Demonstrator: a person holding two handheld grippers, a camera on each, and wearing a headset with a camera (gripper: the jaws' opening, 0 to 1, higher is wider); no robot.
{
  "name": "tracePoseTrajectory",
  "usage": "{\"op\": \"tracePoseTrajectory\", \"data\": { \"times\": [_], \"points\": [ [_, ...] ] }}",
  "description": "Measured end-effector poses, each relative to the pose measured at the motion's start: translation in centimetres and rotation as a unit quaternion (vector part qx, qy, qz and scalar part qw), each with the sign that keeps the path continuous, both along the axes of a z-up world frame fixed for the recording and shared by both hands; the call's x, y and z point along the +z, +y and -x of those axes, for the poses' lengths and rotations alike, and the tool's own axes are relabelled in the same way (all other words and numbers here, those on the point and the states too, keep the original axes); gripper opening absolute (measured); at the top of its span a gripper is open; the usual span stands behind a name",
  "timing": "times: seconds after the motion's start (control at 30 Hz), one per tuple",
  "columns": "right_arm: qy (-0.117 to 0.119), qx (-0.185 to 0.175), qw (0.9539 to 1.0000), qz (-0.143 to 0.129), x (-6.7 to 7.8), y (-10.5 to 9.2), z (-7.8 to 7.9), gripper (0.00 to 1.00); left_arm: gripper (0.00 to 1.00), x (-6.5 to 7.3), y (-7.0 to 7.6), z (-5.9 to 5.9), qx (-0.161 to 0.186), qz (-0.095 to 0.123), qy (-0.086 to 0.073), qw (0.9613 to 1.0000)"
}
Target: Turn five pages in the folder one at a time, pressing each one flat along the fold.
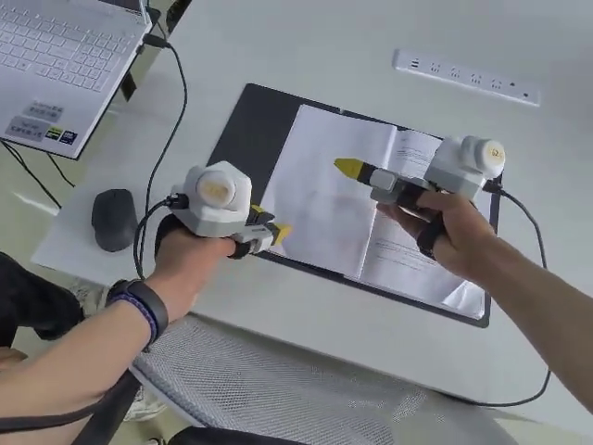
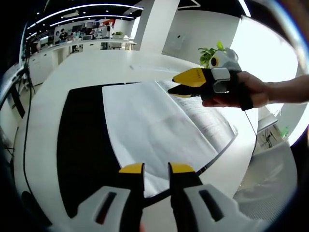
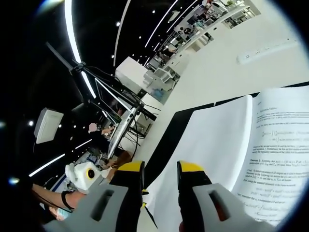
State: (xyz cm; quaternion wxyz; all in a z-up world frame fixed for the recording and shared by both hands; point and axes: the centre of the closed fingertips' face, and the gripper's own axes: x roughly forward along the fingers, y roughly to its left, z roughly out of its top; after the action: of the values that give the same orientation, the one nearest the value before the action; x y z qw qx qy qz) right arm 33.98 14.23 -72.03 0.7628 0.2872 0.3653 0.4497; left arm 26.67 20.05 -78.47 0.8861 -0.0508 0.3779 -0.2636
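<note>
Right hand-held gripper, jaws apart, hangs mid-frame just left of the folder's upright fold; left hand-held gripper, apart too, lies farther.

It was an open-plan office. A white worktop carried a laptop, a computer mouse and a power strip, with a mesh office chair drawn up beside it. Beyond stood further rows of desks, a potted plant and long ceiling light strips.
</note>
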Motion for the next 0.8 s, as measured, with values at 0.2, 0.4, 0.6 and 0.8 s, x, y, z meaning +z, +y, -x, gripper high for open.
{"op": "tracePoseTrajectory", "data": {
  "times": [0.2,0.4,0.6,0.8],
  "points": [
    [0.004,-0.007,1.0,0.001,-0.4,-1.3,0.9,0.24,0.11,-1.4,0.2,0.1,-0.004,-0.023,0.01,0.9997],
    [0.01,-0.012,0.9999,0.006,-1.4,-2.5,0.9,0.24,0.09,-2.5,0.3,0.6,-0.006,-0.045,0.017,0.9988],
    [0.012,-0.009,0.9998,0.013,-2.6,-3.7,0.4,0.24,0.02,-2.3,0.8,0.4,0.008,-0.05,0.006,0.9987],
    [0.019,-0.004,0.9995,0.023,-3.4,-3.9,0.9,0.23,0.0,-2.3,0.9,0.4,0.01,-0.056,0.004,0.9984]
  ]
}}
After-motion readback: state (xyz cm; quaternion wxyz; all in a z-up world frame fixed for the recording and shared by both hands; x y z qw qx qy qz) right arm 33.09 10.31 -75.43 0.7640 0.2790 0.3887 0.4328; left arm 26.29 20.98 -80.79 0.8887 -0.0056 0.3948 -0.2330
